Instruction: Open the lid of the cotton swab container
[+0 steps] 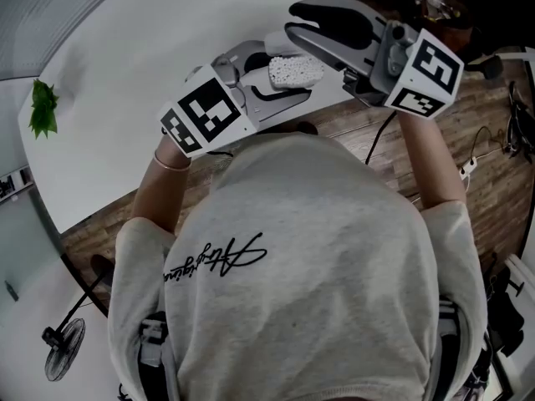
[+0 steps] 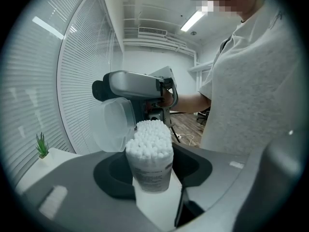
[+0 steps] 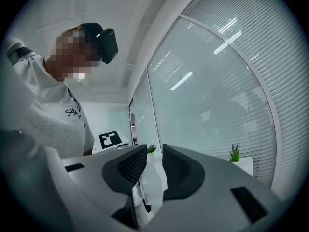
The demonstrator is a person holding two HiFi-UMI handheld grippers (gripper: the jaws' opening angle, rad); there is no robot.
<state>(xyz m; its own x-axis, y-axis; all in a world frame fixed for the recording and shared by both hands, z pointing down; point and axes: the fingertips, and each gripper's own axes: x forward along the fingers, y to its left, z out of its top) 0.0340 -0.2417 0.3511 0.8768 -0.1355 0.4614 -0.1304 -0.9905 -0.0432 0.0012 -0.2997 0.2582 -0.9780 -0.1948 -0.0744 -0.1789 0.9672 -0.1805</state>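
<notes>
The left gripper [image 2: 153, 169] has its jaws closed on the container [image 2: 151, 177]. The two dark pads press on its sides, and it stands upright between them, low in the grip. Its top is packed with swabs [image 2: 149, 138], which rise above the pads.

The lid [image 2: 112, 124] is translucent and already swung open. It tilts off the container's rim on the left pad's side, above and beyond that pad.

In the left gripper view, the right gripper hangs beyond the container and above the lid, with its dark tips over the lid's far side. That view does not show whether they touch the lid.

In its own view, the right gripper [image 3: 153, 166] has its jaws nearly together, with a narrow gap between the ribbed pads. Through the gap show the white bench [image 1: 167, 40] and a small plant [image 3: 150, 149] far off. I cannot tell whether an edge of the clear lid lies in the gap, and nothing there looks pressed.

From the head view, both grippers are held up near the bench's edge, in front of the person's chest. The right jaws reach across above the left jaws and the swabs.
</notes>
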